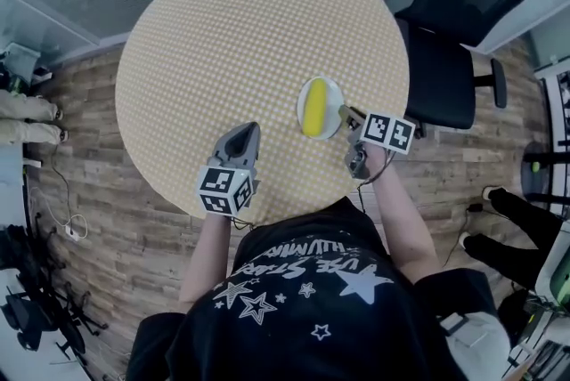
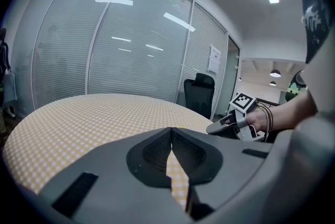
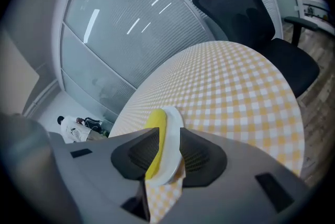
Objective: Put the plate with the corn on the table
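Note:
A small white plate (image 1: 331,96) carries a yellow corn cob (image 1: 313,110) over the right part of the round table (image 1: 232,32), which wears a yellow checked cloth. My right gripper (image 1: 346,113) is shut on the plate's right rim. In the right gripper view the plate (image 3: 172,139) and corn (image 3: 155,136) stand edge-on between the jaws; I cannot tell whether the plate rests on the cloth. My left gripper (image 1: 245,133) hovers over the table's near edge, left of the plate, its jaws shut on nothing (image 2: 170,134). The left gripper view also catches the right gripper (image 2: 230,124).
A black office chair (image 1: 454,32) stands close to the table's right side. Glass walls with blinds (image 2: 131,50) run behind the table. Cables (image 1: 62,223) lie on the wooden floor at left, and someone's shoes (image 1: 499,206) show at right.

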Demonstrator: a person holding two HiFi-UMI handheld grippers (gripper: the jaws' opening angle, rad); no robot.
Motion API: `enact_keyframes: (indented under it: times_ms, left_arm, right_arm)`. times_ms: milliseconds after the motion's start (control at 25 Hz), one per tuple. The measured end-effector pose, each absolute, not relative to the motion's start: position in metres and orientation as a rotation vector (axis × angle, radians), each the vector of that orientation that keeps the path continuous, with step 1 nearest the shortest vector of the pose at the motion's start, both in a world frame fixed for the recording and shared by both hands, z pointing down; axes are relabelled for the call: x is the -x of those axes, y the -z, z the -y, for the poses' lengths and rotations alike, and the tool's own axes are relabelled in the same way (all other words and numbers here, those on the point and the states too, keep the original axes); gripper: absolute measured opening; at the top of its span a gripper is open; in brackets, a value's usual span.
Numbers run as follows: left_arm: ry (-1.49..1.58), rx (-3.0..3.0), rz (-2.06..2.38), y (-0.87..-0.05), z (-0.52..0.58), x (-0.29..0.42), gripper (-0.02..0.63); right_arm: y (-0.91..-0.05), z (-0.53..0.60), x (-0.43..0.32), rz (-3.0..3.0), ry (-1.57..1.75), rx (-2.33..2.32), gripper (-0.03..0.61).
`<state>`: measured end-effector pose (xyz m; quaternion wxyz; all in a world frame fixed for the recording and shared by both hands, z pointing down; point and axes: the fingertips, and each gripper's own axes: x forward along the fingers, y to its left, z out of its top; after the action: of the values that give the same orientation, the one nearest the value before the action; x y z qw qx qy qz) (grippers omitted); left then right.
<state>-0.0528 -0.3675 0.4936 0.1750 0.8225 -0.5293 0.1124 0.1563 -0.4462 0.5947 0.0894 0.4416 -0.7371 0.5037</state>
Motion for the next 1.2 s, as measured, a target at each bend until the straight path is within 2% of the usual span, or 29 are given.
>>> enact_keyframes:
  times_ms: [440,760,1200]
  left_arm:
    - [-0.273,-2.442,1.406,-0.475,0.341,0.106,0.005]
    - [-0.298,-2.587,1.158,-0.485,0.308,0.094,0.005]
    - [-0.328,-2.648,1.0,-0.494,0.268,0.065,0.005]
  right_arm:
    - [-0.515,0.4,-0.122,2.441,-1.519,-1.481,0.103]
    - [-0.503,0.316,-0.116,2.492,-1.451,-1.649,0.1]
    - [-0.499,0.238,-0.15,2.431,-1.344,-1.818,0.096]
